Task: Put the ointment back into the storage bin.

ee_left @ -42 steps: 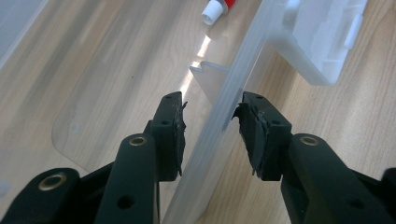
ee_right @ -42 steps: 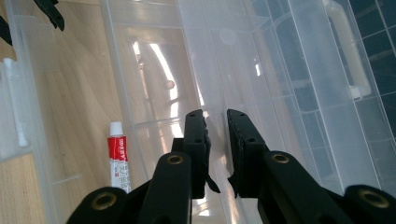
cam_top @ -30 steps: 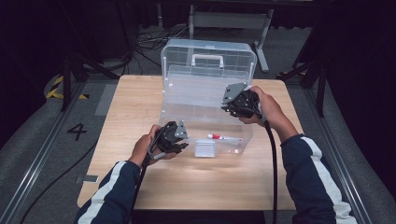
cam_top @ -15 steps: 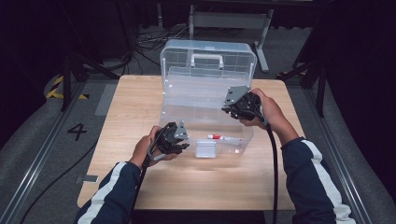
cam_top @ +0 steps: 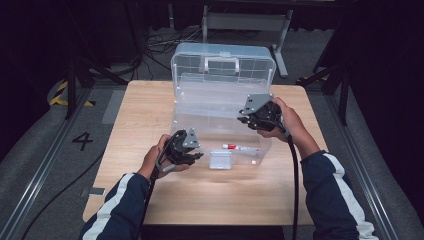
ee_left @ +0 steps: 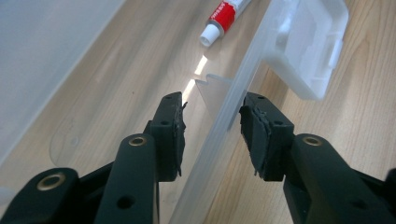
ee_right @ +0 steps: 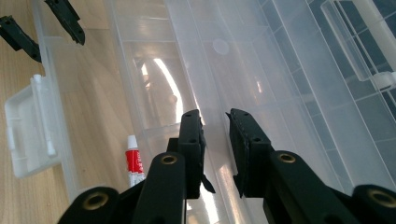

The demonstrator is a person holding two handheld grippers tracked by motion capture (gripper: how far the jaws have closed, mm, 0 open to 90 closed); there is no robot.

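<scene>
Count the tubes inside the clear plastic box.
1. A red-and-white tube lies on the floor of the clear box, near its front wall beside the white latch. Glare could hide others.

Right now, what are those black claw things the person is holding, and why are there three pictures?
They are grippers: hand tools with two black jaws that open and shut like tongs. A person holds one in each hand.

One picture comes from a camera high above the wooden table. There the left gripper is at the left and the right gripper at the right. The other two pictures come from small cameras riding on the grippers, looking along their jaws.

On the table stands a clear plastic box with its lid up and a white latch at the front. Inside lies a small red and white tube.

The left gripper's jaws have just been opening; the box's front wall stands between them, with a gap on the inner side. The right gripper hangs over the box with open jaws, holding nothing.
</scene>
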